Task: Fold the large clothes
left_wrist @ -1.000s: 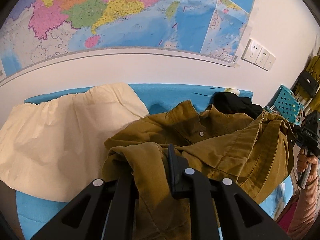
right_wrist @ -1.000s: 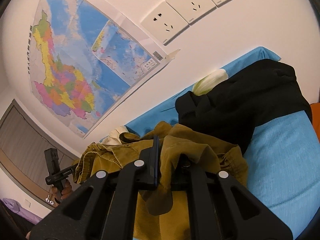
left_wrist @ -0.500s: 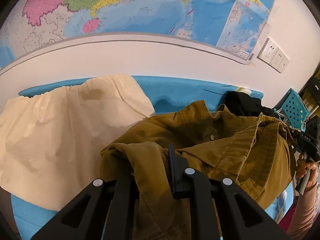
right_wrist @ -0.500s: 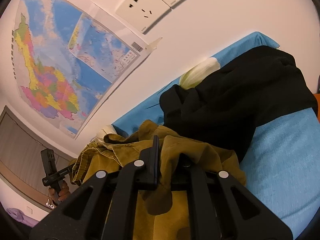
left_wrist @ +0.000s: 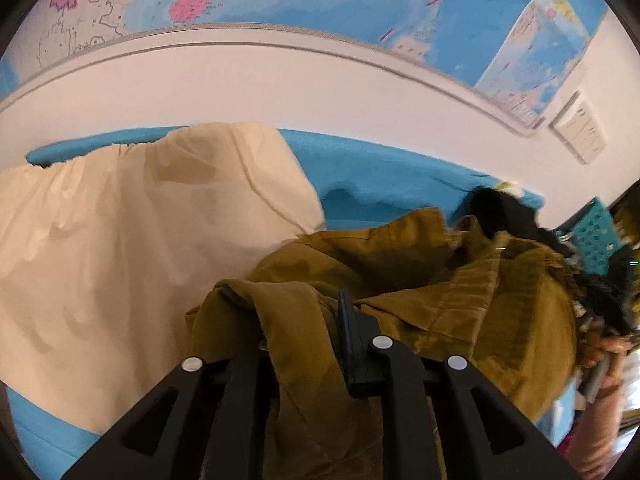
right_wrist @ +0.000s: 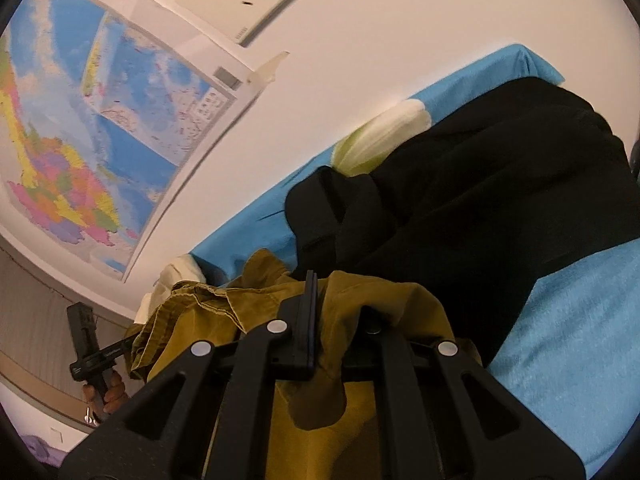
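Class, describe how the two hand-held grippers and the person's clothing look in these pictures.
Each hand-held gripper, left and right, is matte black plastic: angular arms with triangular cut-outs, round silver rivets at the joints, thin flat finger pads. The person wears a pink ribbed sleeve.

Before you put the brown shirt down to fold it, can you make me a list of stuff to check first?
1. Right gripper pinching the brown shirt: ok, cloth is caught between shut jaws.
2. Left gripper holding it too: not sure; its jaws have just been opening, though cloth drapes between them. Cannot tell.
3. Shirt spread flat: not ok, it hangs bunched between both grippers.
4. Room on the blue bed: not ok; the cream cloth lies to one side, the black garment to the other.
5. Shirt clear of the black garment: cannot tell, they meet in the right wrist view.
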